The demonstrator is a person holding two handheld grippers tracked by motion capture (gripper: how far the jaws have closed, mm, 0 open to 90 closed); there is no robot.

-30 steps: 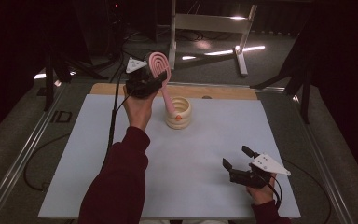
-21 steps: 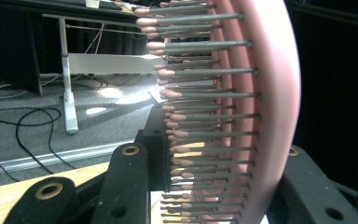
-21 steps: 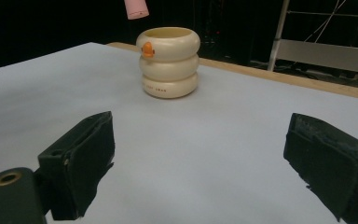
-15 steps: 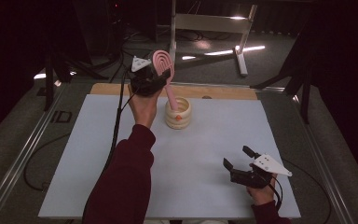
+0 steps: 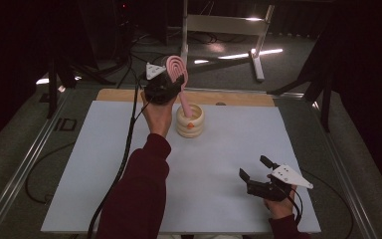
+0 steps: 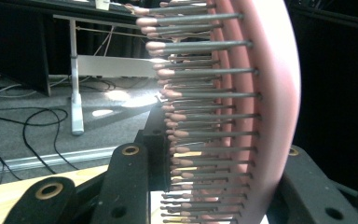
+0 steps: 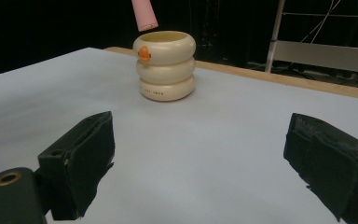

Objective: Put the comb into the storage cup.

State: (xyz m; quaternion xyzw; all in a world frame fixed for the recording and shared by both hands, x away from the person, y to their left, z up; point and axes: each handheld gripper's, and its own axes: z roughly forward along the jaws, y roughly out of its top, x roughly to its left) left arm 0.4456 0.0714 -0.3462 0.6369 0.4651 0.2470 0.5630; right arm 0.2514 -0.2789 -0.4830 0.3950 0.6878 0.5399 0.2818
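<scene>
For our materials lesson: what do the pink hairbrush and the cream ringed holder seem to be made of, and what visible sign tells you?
Hairbrush: probably moulded plastic, smooth matt pink body; thin grey bristles, perhaps metal or nylon, with pink ball tips.
Holder: smooth cream surface with a soft sheen on its rounded rings, suggesting plastic or glazed ceramic; the look leaves it open.

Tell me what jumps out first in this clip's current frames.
A pink hairbrush held aloft at the far side of the table, clamped in the left gripper, handle tip just above a cream ringed cup. Near the front edge, the right gripper rests open on the white mat.
</scene>
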